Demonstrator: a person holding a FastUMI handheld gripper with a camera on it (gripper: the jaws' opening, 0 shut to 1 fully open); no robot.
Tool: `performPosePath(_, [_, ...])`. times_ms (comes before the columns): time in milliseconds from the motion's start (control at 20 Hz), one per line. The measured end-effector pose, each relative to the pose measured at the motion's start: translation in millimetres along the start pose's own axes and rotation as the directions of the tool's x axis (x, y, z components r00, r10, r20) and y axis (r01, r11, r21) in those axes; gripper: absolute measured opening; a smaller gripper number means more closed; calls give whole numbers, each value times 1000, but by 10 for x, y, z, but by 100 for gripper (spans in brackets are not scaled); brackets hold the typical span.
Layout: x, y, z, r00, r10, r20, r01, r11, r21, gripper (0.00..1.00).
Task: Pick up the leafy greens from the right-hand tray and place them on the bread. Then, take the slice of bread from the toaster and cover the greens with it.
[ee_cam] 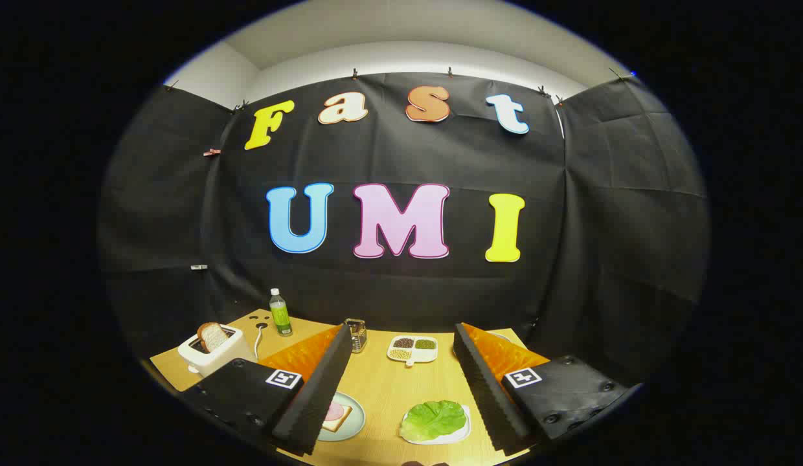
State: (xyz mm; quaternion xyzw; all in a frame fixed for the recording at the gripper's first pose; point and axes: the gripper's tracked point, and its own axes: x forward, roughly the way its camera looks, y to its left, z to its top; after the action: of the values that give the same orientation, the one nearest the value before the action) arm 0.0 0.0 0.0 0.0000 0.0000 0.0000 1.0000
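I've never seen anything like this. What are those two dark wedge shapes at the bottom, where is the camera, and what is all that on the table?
The camera rides on a handheld gripper that a person carries, and it looks forward along the tool's two fingers. Those wedges are the fingers; they stand wide apart, so the gripper is open and holds nothing.

Below is a wooden table. Between the fingers, close in, lie the leafy greens on a white tray. Beside it, partly behind one finger, is a plate with an open slice of bread that has a pink slice of meat on it. Further off stand a white toaster with a slice of bread sticking up, a green bottle, a small metal grater and a divided dish of seeds.
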Motion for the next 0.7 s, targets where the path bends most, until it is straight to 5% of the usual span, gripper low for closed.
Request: performPosePath(700, [11, -58, -269, 991, -103, -83, 107, 994, 37, 98])
